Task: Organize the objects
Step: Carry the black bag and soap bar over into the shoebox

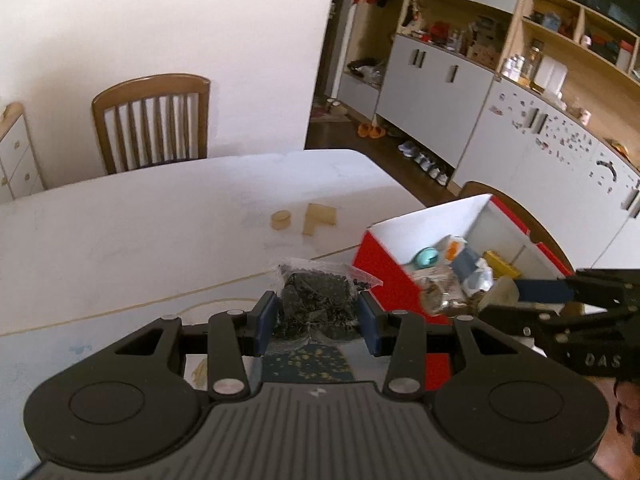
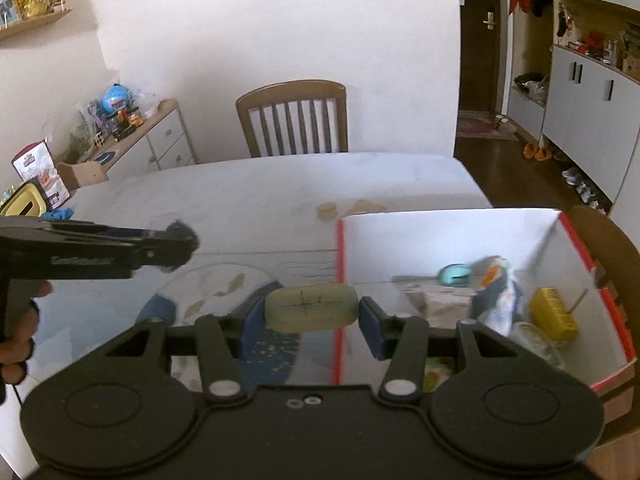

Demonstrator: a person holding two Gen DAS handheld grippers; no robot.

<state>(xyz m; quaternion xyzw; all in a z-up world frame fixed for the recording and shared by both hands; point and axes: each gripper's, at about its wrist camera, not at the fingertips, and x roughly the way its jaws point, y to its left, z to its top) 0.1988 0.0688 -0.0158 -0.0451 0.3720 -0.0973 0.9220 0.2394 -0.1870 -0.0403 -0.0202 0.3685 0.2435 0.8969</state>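
My left gripper (image 1: 318, 318) is shut on a clear bag of dark dried bits (image 1: 316, 300), held above the table just left of the red and white box (image 1: 380, 264). My right gripper (image 2: 311, 320) is shut on a pale oval block (image 2: 312, 307) with a pen cross on it, held over the box's left wall (image 2: 340, 280). In the left wrist view the right gripper (image 1: 516, 292) reaches in from the right over the box with the block (image 1: 500, 292). The box holds several small items, among them a teal ball (image 2: 454, 274) and a yellow block (image 2: 554, 312).
Two tan wooden pieces (image 1: 308, 218) lie on the white table (image 1: 160, 232) behind the box. A wooden chair (image 2: 294, 118) stands at the far side, another (image 2: 612, 264) beside the box. A painted mat (image 2: 224, 292) lies under the grippers. Cabinets and shoes line the right wall.
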